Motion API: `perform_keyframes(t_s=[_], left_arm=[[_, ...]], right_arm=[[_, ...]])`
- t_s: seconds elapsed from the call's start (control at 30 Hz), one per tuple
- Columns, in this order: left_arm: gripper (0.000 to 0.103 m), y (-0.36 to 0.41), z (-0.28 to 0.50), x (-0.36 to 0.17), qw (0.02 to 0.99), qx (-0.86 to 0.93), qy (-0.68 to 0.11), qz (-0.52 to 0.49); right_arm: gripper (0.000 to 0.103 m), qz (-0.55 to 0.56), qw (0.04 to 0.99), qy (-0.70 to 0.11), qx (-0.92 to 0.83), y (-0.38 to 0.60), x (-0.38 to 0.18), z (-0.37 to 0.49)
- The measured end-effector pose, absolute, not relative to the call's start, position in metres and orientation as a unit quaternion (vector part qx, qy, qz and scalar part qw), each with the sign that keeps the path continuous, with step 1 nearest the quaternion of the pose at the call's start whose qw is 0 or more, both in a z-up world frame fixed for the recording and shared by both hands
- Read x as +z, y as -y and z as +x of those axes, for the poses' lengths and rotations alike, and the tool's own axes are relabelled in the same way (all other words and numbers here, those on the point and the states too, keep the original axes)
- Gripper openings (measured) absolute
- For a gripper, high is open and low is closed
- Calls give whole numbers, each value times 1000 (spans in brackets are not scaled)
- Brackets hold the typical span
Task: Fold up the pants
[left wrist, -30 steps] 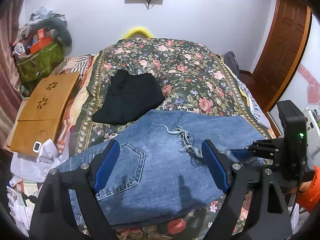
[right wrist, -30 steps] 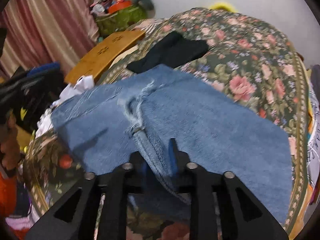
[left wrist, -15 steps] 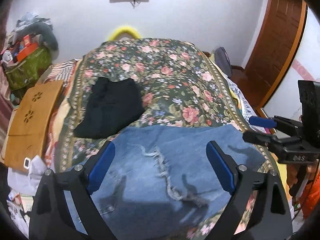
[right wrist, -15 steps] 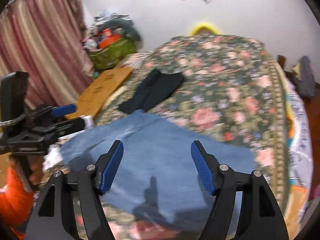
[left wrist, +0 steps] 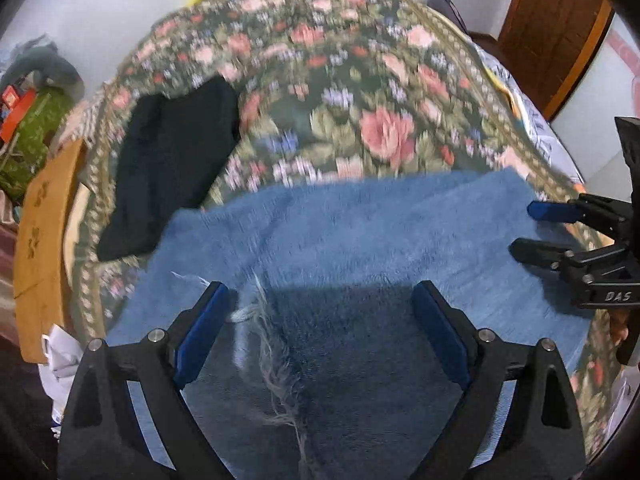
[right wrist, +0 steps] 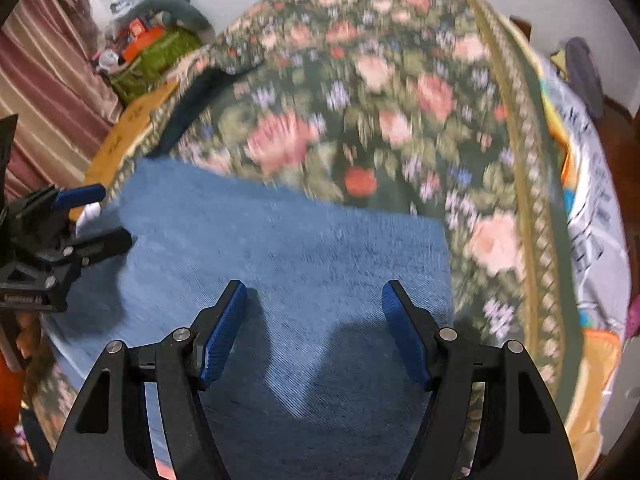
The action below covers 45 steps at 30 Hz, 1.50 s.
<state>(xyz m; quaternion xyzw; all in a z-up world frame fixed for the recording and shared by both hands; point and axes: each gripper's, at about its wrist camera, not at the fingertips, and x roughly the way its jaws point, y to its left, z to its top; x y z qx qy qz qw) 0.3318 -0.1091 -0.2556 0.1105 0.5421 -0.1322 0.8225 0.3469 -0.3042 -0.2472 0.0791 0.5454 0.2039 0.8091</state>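
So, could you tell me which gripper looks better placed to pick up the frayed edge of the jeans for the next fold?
Probably the left gripper: the jeans' frayed edge lies between its open fingers.

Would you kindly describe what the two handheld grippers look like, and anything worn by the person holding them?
Both the left gripper and the right gripper have matte black angular frames with triangular cut-outs and silver screws. Their jaws carry ribbed blue pads. White lettering marks each body's side. An orange sleeve shows beside the left one.

Two wrist fisheyes, steeply down, close over shared jeans (left wrist: 360,240).
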Motion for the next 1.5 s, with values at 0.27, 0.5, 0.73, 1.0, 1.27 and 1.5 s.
perform_keyframes(t_s=[0.27,0.5,0.73,1.0,1.27,1.5], left_arm=[[98,103,313,-254,826,-134,-534,124],[98,86,289,-249,831,-122,-533,105],[98,71,268,-240,841,-107,-523,92],[97,31,261,-201,878,-39,-477,25],[97,-46,233,-147,915,20,-401,-34],[98,-122,199,-155,905,60,-416,-63]], right_arm=[[74,95,820,-525,207,316,-248,319],[74,96,828,-521,183,324,-243,295],[74,89,832,-525,156,328,-233,279],[74,82,842,-514,141,315,-200,277],[75,55,882,-429,186,264,-134,279],[75,75,873,-416,243,204,-129,286]])
